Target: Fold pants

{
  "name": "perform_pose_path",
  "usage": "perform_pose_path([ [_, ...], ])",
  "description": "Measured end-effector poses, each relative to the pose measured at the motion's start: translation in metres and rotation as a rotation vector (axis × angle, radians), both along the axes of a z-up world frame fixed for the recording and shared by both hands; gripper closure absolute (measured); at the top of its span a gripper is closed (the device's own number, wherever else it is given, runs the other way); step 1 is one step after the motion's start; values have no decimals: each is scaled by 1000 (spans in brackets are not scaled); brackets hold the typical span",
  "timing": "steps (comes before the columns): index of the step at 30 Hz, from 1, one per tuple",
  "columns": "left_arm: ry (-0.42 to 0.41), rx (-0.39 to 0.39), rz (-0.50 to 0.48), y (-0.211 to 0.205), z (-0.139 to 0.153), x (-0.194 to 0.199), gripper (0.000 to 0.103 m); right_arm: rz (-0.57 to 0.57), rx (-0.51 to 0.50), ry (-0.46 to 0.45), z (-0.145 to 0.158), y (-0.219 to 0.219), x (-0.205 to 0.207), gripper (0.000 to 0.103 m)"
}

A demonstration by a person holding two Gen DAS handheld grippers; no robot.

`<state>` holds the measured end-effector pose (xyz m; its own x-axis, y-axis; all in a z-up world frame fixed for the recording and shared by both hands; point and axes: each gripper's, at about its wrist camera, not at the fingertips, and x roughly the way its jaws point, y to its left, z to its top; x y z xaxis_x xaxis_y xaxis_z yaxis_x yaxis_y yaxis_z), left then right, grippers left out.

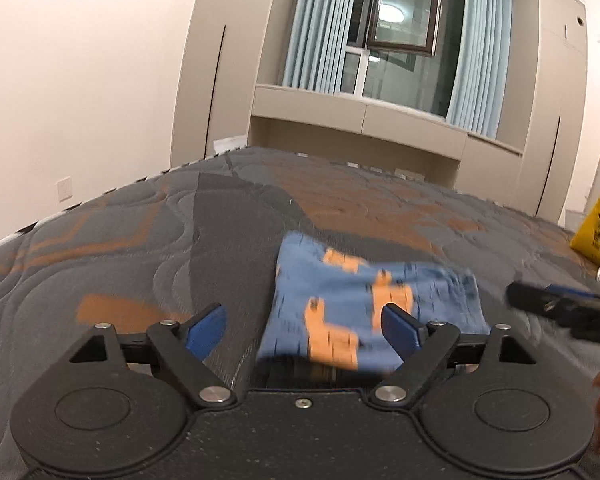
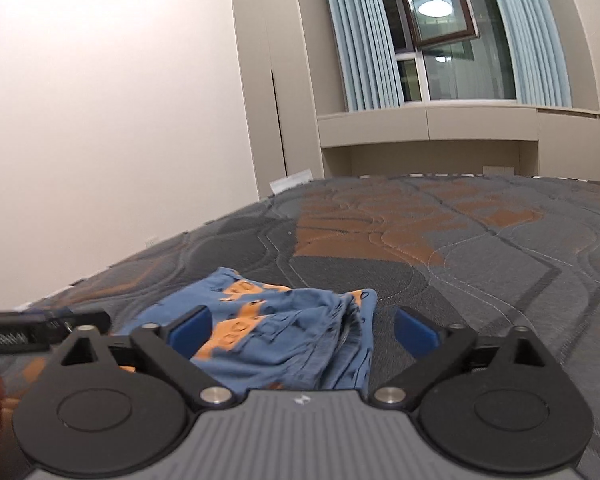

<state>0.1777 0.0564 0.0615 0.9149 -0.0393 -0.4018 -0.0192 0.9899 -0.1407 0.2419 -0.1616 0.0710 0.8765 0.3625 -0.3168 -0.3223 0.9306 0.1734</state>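
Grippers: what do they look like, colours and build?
Both share one build: black linkage arms on round black discs with silver pivot screws, ending in blue finger pads. The left gripper has a black textured body; the right gripper has a grey ribbed body with a small white mark. No cables visible.

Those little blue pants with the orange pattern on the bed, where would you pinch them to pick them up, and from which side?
Probably the bunched edge of the pants nearest the right gripper. The cloth lies in a folded bundle on the mattress, with stacked layers facing that gripper. Come in low from the near side, so the open jaws slide around the stack and pinch every layer together.
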Motion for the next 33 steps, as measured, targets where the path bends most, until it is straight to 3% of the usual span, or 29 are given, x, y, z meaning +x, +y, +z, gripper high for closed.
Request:
perform_pose_path([
  [7, 41, 43, -3, -7, -12, -63, 1, -29, -4, 6, -5, -7, -76, 0],
  [18, -1, 56, 4, -18, -19, -131, 1, -82, -6, -4, -15, -8, -165, 0],
  [33, -4, 76, -21, -28, -18, -156, 1, -93, -13, 19, -20, -12, -200, 0],
])
